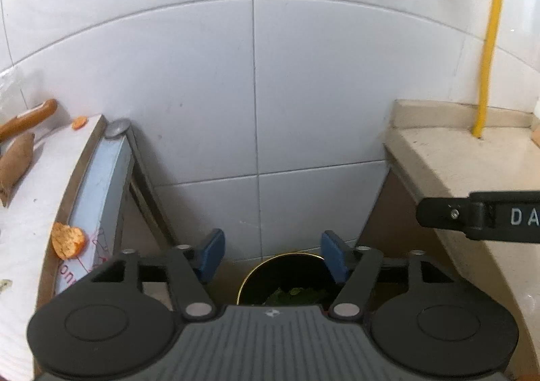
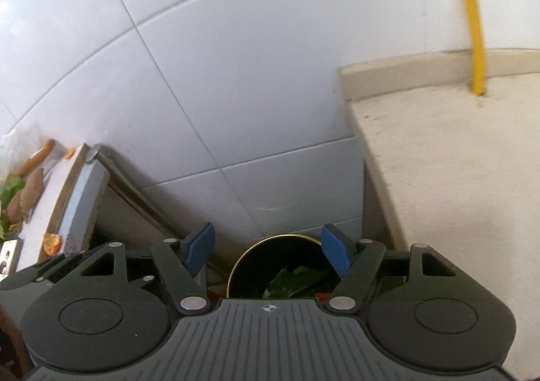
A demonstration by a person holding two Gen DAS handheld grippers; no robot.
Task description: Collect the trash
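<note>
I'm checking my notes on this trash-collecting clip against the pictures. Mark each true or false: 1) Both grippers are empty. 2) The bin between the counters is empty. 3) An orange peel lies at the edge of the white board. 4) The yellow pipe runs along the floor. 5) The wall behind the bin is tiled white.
1) True: the left gripper and the right gripper both stand open with nothing between the blue pads.
2) False: the bin holds green leaves.
3) True: the orange peel lies at the edge of the white board.
4) False: the yellow pipe comes down the wall to the beige counter.
5) True: the wall is tiled white.
</note>
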